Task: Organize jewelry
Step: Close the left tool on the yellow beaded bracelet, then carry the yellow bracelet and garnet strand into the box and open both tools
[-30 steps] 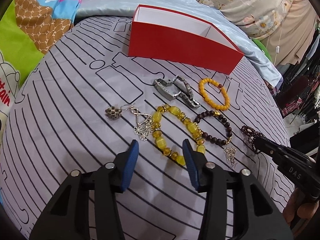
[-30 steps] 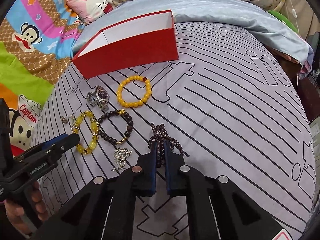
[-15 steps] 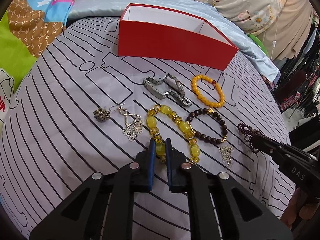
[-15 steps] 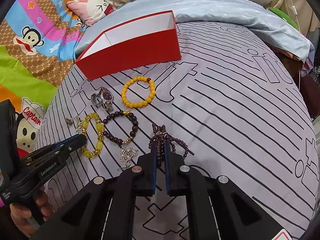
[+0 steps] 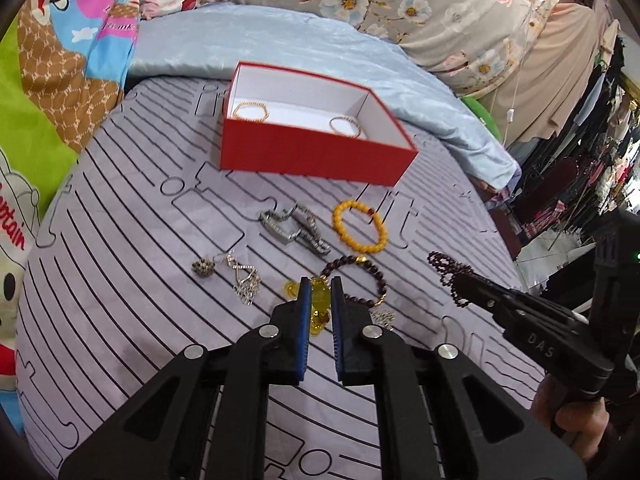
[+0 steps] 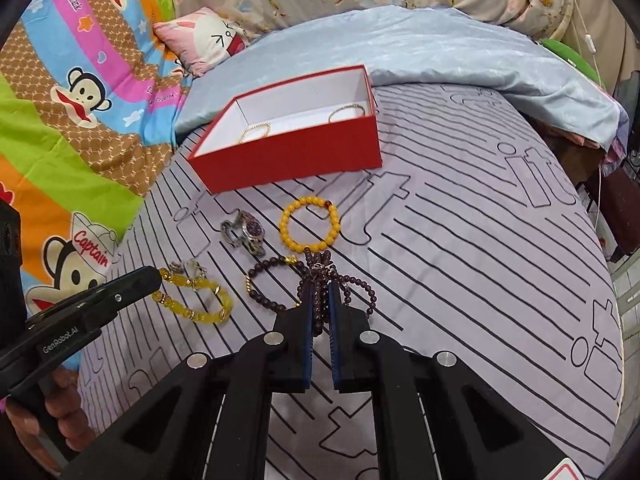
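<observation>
My left gripper (image 5: pixel 320 286) is shut on a yellow glass-bead bracelet (image 5: pixel 319 300) and holds it lifted above the striped sheet; it hangs from the jaws in the right wrist view (image 6: pixel 196 300). My right gripper (image 6: pixel 320 290) is shut on a dark purple bead strand (image 6: pixel 320 276), also lifted; the strand shows in the left wrist view (image 5: pixel 444 266). A red box (image 5: pixel 316 156) with a white inside holds two thin gold bracelets (image 5: pixel 251 112). An orange bead bracelet (image 5: pixel 359 227), a metal watch (image 5: pixel 294 229), a dark brown bead bracelet (image 5: pixel 356 284) and silver earrings (image 5: pixel 244 280) lie on the sheet.
A light blue quilt (image 6: pixel 440 52) lies behind the box. Cartoon-print bedding (image 6: pixel 72 100) is at the left. The bed's right edge (image 5: pixel 508 248) drops toward a clothes rack. A small silver charm (image 5: pixel 382 317) lies near the brown bracelet.
Both grippers have risen with their bracelets, which have left the sheet. The box's inside has come into view. A second ago the left gripper was open; it closed on the yellow bracelet.
</observation>
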